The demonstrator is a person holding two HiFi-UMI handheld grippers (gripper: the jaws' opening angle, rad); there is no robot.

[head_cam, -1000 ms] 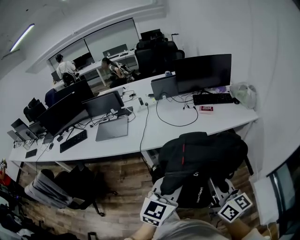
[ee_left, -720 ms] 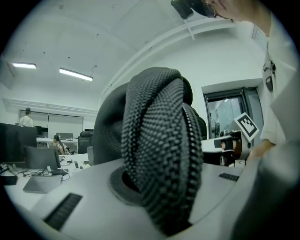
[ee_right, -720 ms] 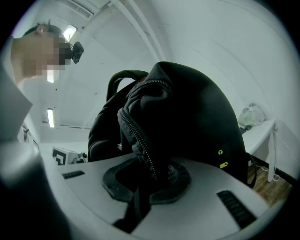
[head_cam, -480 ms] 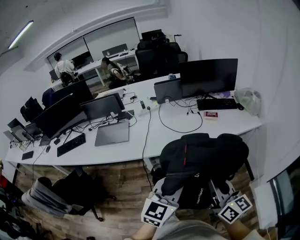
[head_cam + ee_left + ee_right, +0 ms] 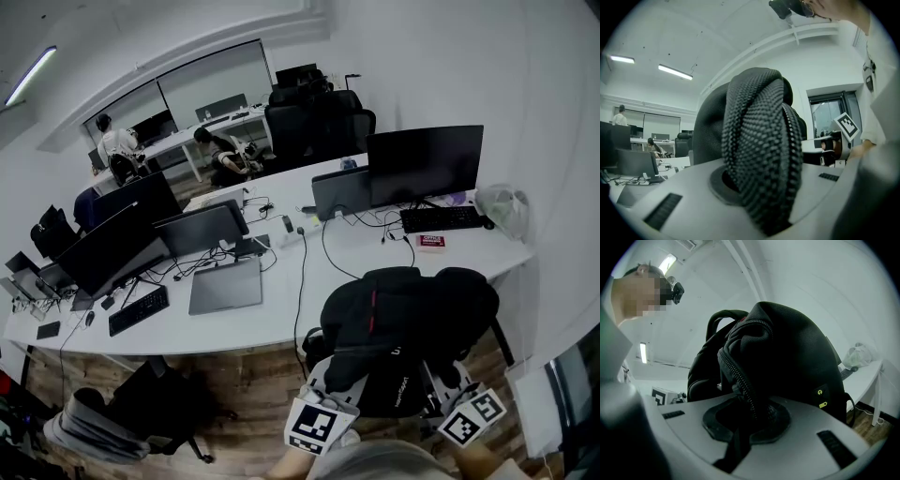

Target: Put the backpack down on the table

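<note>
A black backpack (image 5: 403, 319) with a red stripe hangs in front of the near edge of the long white table (image 5: 366, 272), above the wooden floor. Both grippers hold it from below, level. My left gripper (image 5: 328, 377) is shut on a padded mesh strap (image 5: 759, 150), which fills the left gripper view and runs down between the jaws. My right gripper (image 5: 441, 380) is shut on the backpack's zippered edge (image 5: 740, 376); the bag's body (image 5: 797, 357) bulges above the jaws. The left gripper's marker cube (image 5: 663, 396) shows past the bag in the right gripper view.
On the table ahead are a black monitor (image 5: 427, 164), a keyboard (image 5: 441, 218), a small red box (image 5: 431, 241), a closed laptop (image 5: 225, 286), cables (image 5: 302, 272) and a plastic bag (image 5: 502, 208) at the right end. Black office chairs (image 5: 314, 122) and seated people (image 5: 220, 150) are behind.
The backpack and both grippers have moved closer to the table; the desk items have shifted rightward and nearer in the head view. Both grips are unchanged.
</note>
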